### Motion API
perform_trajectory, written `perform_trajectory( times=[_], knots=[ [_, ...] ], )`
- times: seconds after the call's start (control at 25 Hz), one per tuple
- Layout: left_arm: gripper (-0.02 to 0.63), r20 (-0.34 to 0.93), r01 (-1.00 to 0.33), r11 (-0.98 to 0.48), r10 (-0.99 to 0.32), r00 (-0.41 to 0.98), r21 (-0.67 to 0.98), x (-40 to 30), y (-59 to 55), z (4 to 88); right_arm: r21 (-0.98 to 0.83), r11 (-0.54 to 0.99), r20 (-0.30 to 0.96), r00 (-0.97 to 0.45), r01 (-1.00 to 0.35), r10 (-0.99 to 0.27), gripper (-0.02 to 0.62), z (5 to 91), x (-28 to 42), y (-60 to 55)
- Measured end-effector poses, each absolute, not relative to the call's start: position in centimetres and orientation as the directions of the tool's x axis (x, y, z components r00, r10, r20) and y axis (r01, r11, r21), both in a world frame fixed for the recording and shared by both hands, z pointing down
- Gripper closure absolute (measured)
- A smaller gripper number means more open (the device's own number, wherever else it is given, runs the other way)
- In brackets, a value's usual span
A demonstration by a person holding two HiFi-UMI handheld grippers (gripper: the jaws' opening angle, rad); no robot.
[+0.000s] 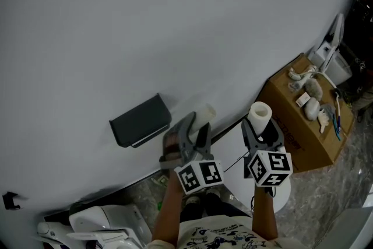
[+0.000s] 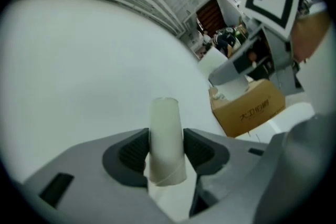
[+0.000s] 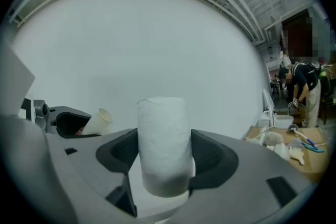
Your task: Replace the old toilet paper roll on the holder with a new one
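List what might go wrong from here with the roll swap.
1. The left tongs grip the empty tube only near one end, so it may slip out or crush.
2. The right tongs hold the new roll, yet the left tongs sit between it and the holder; they might collide on the way across.
3. Both tongs are full, so nothing is free to steady the holder.

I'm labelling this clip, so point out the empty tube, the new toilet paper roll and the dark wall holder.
empty cardboard tube [image 2: 165, 134]: left gripper view, middle of its side.
new toilet paper roll [image 3: 163, 139]: right gripper view, middle of its side.
toilet paper holder [image 1: 141, 119]: head view, its dark front cover.
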State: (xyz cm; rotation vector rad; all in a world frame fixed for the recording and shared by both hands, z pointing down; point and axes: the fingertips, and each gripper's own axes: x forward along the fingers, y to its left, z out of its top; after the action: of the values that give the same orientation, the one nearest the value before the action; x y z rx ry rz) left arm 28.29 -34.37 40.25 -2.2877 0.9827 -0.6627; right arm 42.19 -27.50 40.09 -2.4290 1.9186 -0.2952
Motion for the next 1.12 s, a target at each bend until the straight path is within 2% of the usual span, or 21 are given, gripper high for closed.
perform_trajectory(
  times=[0.28, 0.36, 0.48, 0.92, 1.12],
  knots=[
    [0.4, 0.024, -0.68, -0.665, -0.72, 0.693, -0.308, 24.2, -33.0, 35.4, -0.146, -0.173, 0.128, 0.155, -0.974, -0.98, 0.285, 40.0, 39.5, -28.8],
    [0.4, -0.06, -0.721, -0.662, -0.727, 0.684, -0.207, 22.5, -32.9, 33.9, -0.153, -0.155, 0.126, 0.136, -0.976, -0.983, 0.285, 40.0, 38.7, -29.1],
    [0.4, -0.108, -0.778, -0.621, -0.771, 0.628, -0.092, 19.2, -33.1, 33.0, -0.163, -0.125, 0.127, 0.104, -0.979, -0.986, 0.285, 40.2, 37.2, -29.6],
    [0.4, -0.152, -0.865, -0.501, -0.855, 0.496, -0.001, 11.0, -33.6, 32.7, -0.147, -0.009, 0.139, -0.011, -0.989, -0.99, 0.285, 40.5, 32.4, -31.4],
    [0.4, -0.16, -0.874, -0.486, -0.863, 0.48, -0.005, 9.8, -33.4, 32.2, -0.058, 0.037, 0.161, -0.046, -0.998, -0.986, 0.285, 40.8, 31.4, -33.0]
  ],
)
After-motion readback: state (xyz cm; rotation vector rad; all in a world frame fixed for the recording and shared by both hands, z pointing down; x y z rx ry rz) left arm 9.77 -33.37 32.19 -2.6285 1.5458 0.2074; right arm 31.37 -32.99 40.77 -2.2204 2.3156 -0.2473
